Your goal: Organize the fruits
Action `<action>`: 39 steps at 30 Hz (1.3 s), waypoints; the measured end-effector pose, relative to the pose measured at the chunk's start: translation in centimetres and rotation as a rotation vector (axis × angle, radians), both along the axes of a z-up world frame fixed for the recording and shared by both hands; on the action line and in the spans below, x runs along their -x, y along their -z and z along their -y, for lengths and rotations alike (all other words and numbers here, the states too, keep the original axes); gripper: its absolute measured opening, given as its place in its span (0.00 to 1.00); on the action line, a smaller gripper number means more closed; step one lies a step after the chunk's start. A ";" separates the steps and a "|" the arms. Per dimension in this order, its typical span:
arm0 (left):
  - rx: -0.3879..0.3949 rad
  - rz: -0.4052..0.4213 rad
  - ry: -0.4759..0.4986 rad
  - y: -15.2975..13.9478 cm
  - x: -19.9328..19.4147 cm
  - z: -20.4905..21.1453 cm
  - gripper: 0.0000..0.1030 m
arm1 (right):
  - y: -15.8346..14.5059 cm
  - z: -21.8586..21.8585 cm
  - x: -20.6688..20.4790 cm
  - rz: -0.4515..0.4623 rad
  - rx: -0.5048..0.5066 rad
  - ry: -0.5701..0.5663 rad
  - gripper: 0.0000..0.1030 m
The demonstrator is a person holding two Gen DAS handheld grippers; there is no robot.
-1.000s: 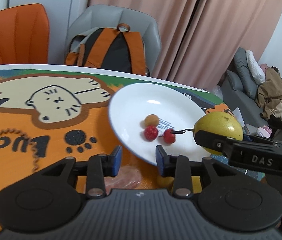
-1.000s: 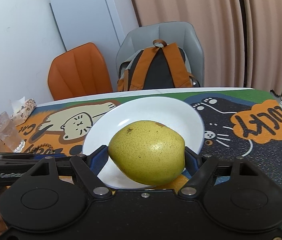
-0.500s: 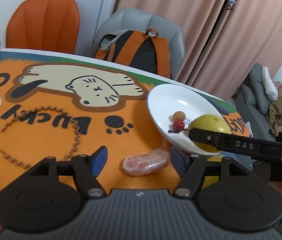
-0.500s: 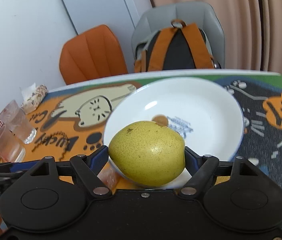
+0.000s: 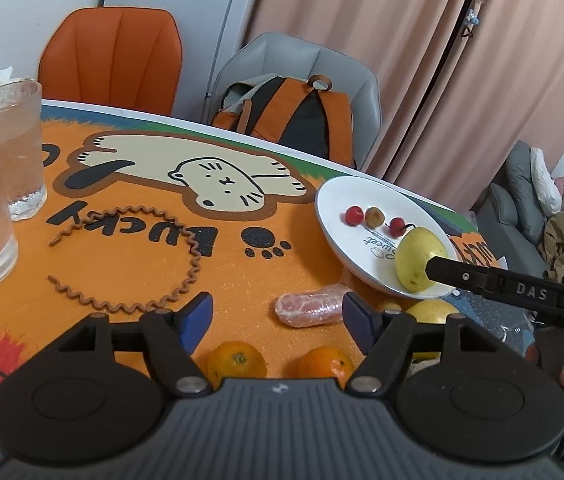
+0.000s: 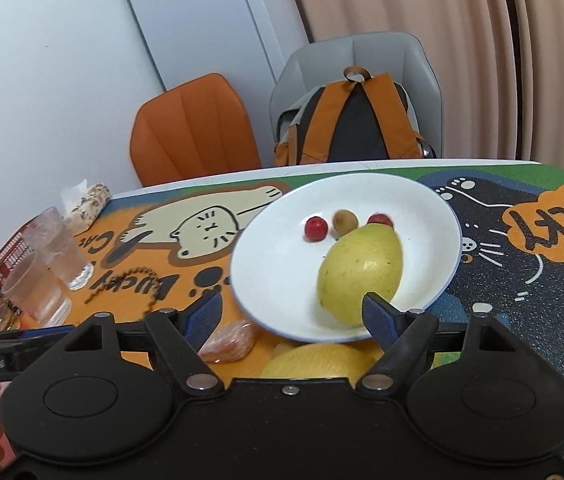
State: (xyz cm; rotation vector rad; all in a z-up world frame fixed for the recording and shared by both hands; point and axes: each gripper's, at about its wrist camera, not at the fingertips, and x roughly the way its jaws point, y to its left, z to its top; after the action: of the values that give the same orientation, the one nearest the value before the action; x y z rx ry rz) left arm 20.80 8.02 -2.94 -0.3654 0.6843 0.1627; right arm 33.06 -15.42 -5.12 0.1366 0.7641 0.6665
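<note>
left wrist view: left gripper (image 5: 277,316) has just spread its jaws, nothing between; wrapped fruit (image 5: 310,311) lies just ahead, soft, so pinch mid-body gently.
right wrist view: right gripper (image 6: 292,314) looks let go; pear (image 6: 360,274) lies in plate (image 6: 273,280), firm, smooth, might roll.

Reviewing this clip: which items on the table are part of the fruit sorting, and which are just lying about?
Part of the job: plate, pear lying in it, three small fruits, two oranges, wrapped fruit piece, yellow fruit below the plate.

Lying about: glasses, wavy hair band, backpack.
</note>
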 end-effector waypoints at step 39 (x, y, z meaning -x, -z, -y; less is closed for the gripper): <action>-0.015 -0.004 0.020 -0.2 4.6 2.8 0.81 | -2.0 6.2 8.0 0.024 -0.007 0.010 1.00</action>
State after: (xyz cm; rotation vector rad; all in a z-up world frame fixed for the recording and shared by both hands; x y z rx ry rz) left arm 16.16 5.26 -2.71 -0.3435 0.6898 0.1498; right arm 25.05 -21.62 -3.11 0.1384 0.7374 0.6602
